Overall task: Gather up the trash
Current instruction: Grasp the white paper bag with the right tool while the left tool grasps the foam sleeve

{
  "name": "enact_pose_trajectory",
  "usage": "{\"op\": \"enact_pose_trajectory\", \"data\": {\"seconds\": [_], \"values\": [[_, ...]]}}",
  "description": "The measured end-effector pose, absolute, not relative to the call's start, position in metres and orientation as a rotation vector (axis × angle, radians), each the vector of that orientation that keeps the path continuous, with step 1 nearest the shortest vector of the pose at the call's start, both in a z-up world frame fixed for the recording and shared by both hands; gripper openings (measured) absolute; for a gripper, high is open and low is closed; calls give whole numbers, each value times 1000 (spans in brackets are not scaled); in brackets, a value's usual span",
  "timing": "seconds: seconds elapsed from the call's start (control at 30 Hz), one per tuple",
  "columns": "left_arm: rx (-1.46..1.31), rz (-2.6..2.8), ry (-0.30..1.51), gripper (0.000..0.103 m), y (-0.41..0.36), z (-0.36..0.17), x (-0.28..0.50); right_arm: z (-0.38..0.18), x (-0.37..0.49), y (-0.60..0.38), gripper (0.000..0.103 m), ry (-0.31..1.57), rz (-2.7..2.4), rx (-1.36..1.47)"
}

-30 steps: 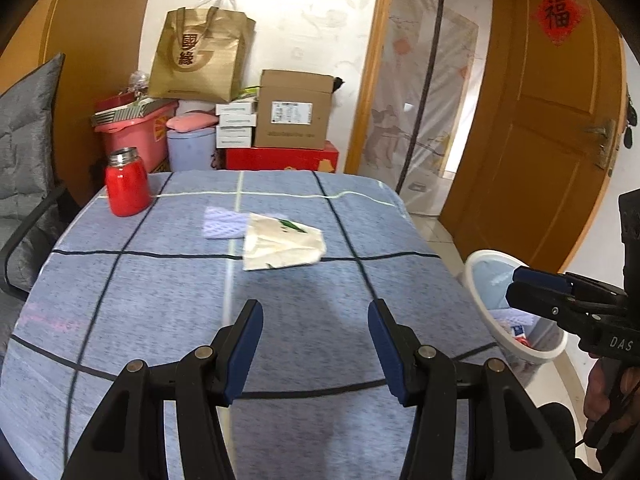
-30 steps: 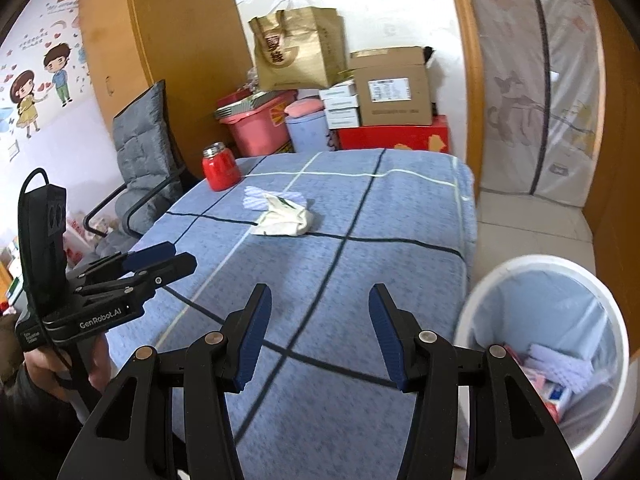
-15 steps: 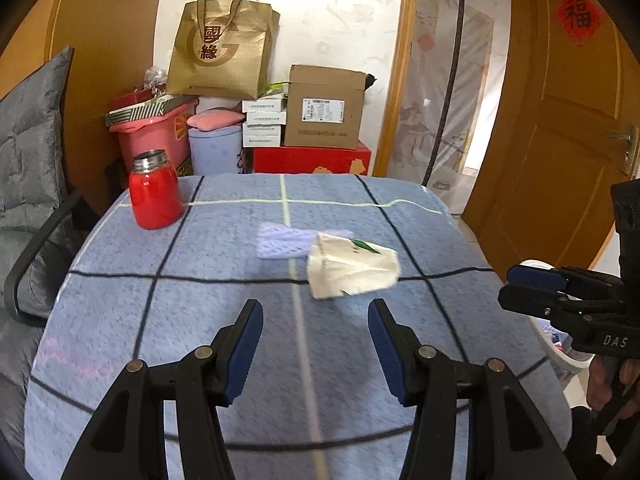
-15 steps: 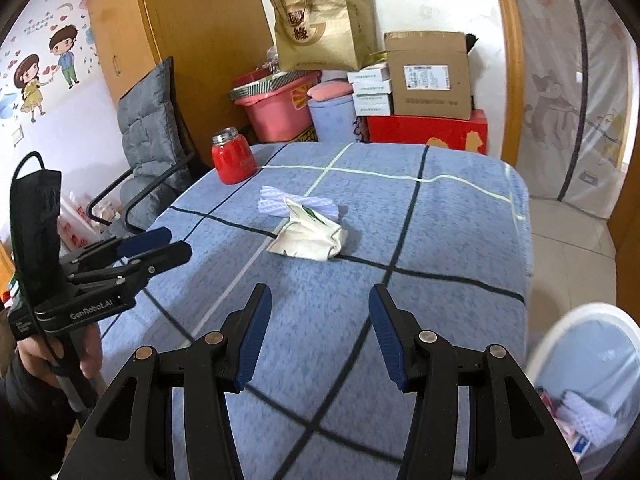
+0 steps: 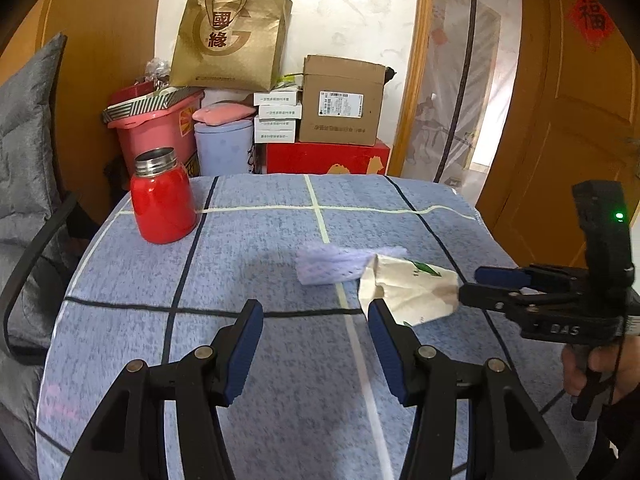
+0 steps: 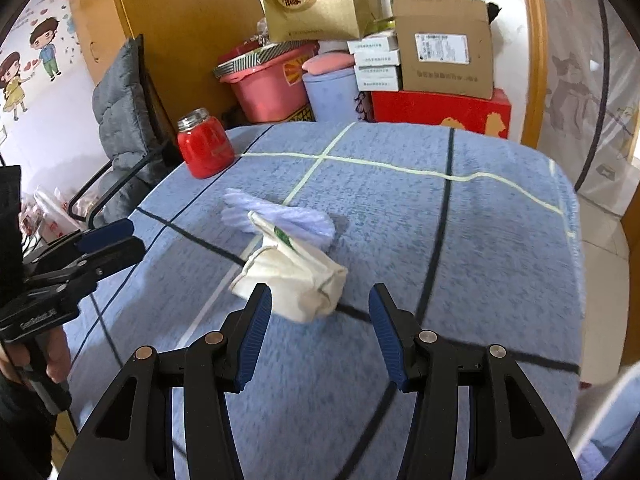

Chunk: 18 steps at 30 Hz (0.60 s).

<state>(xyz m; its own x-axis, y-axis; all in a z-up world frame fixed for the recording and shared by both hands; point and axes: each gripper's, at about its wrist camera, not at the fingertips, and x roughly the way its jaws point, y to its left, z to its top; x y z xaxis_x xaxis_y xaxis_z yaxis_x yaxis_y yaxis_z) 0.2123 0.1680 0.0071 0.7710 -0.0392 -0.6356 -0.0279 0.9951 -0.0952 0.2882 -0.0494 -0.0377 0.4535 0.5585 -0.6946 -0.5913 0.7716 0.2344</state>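
Both grippers have closed in on the crumpled wrapper on the table; right gripper and left gripper gape empty. Approach step; next, straddle and pinch it.

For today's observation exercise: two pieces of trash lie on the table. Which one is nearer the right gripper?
The crumpled white wrapper with green print, just ahead of the right gripper; the pale lilac piece lies behind it.

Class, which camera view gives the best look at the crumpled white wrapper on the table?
The right wrist view: the crumpled white wrapper sits central and unobstructed. In the left wrist view the wrapper lies off right, partly hidden by gripper fingers.
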Motion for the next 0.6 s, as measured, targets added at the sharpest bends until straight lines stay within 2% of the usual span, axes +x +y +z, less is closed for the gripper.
{"op": "enact_pose_trajectory", "data": {"seconds": [0.03, 0.1, 0.17, 0.2, 0.6], "values": [[-96, -9, 690, 55, 169, 7, 215, -40, 292, -46, 51, 844, 718, -43], [-90, -14, 689, 55, 171, 5, 221, -44, 297, -41, 44, 854, 730, -45], [-90, -20, 691, 55, 174, 4, 228, -49, 301, -38, 26, 868, 728, -50], [-92, -25, 692, 55, 175, 2, 232, -51, 302, -37, 21, 872, 726, -56], [-86, -97, 702, 55, 173, -11, 280, -34, 283, -82, 21, 817, 682, 24]]}}
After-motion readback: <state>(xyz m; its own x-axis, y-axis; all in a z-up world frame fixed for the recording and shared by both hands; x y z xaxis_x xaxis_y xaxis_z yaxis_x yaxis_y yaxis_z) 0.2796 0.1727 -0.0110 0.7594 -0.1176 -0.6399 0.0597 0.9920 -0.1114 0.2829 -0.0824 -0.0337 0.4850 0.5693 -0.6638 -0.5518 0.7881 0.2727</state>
